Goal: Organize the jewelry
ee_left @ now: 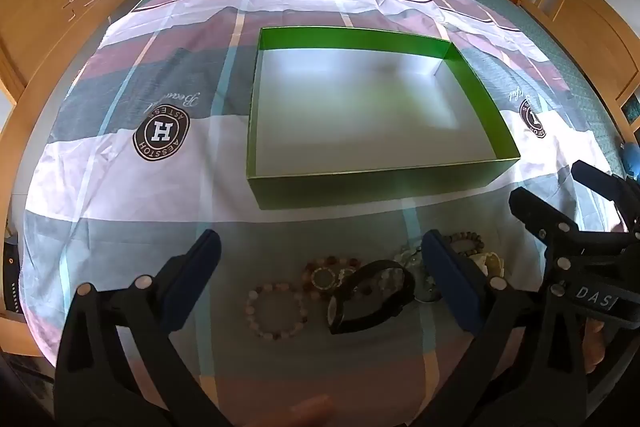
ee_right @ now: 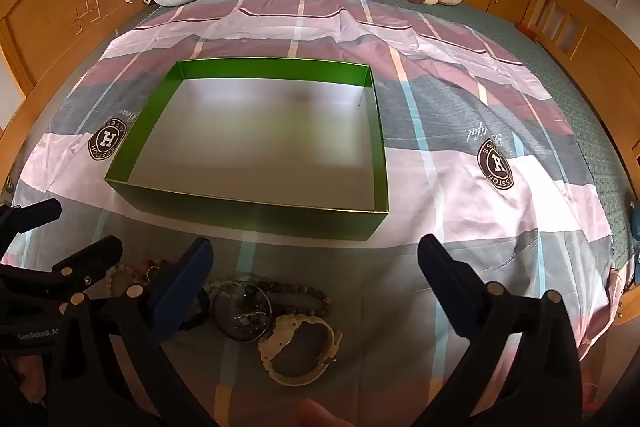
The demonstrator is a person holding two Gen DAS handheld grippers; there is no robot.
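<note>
Both grippers hang over a checked bedsheet, nothing in either one. On the left side, the left gripper has its jaws spread wide above a pink bead bracelet, with a reddish bead bracelet just beyond it and a black watch lying against that. Further right, the pile runs on: a metal bangle, a dark bead bracelet and a cream watch nearest the camera, all touching or overlapping. The right gripper is wide open too, over the right end of that heap. Beyond the jewelry sits a green box with a pale floor, nothing in it.
</note>
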